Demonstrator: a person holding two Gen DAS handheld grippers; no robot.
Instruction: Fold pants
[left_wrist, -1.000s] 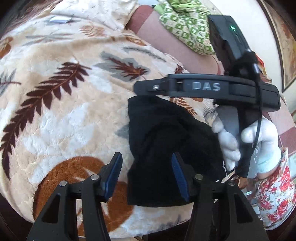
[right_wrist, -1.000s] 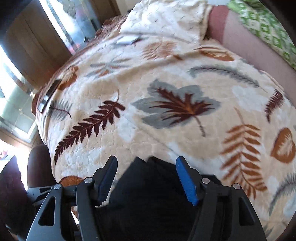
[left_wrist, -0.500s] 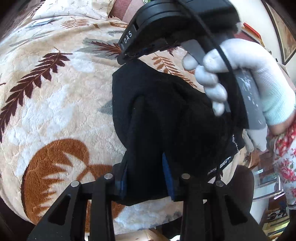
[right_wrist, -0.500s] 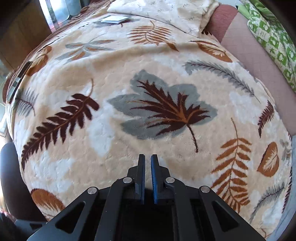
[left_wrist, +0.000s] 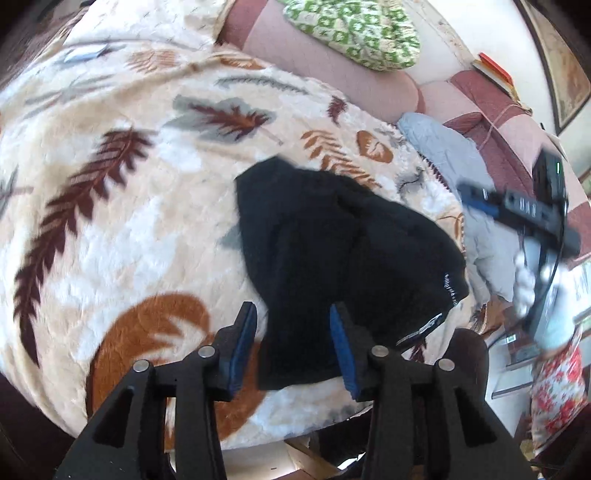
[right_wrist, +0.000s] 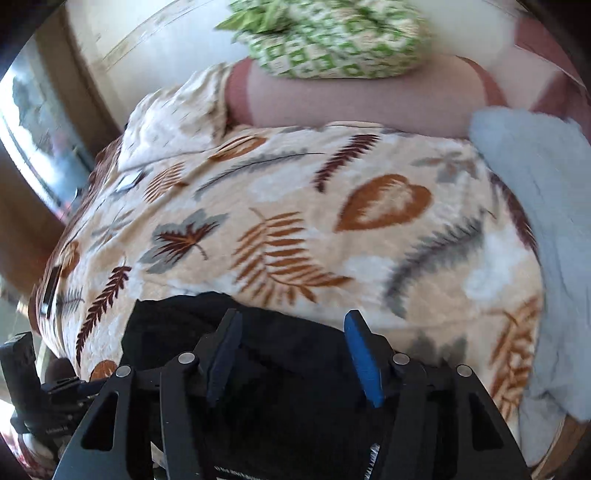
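Note:
The black pants (left_wrist: 332, 251) lie folded in a compact bundle on the leaf-patterned blanket (left_wrist: 122, 221), near its front edge. My left gripper (left_wrist: 293, 347) is open, its blue pads either side of the bundle's near end, holding nothing. My right gripper (right_wrist: 293, 356) is open just above the pants (right_wrist: 280, 369), empty. In the left wrist view the right gripper (left_wrist: 517, 206) is off to the right of the pants, held by a white-gloved hand.
A pale blue cloth (left_wrist: 454, 162) lies at the blanket's right side, also in the right wrist view (right_wrist: 535, 192). A green patterned pillow (left_wrist: 354, 33) rests on the pink sofa back (left_wrist: 321, 70). The blanket's front edge drops off near my left gripper.
Both grippers were shut on the pants half a second ago and are open now. The right gripper has pulled away to the right; the pants lie flatter on the blanket.

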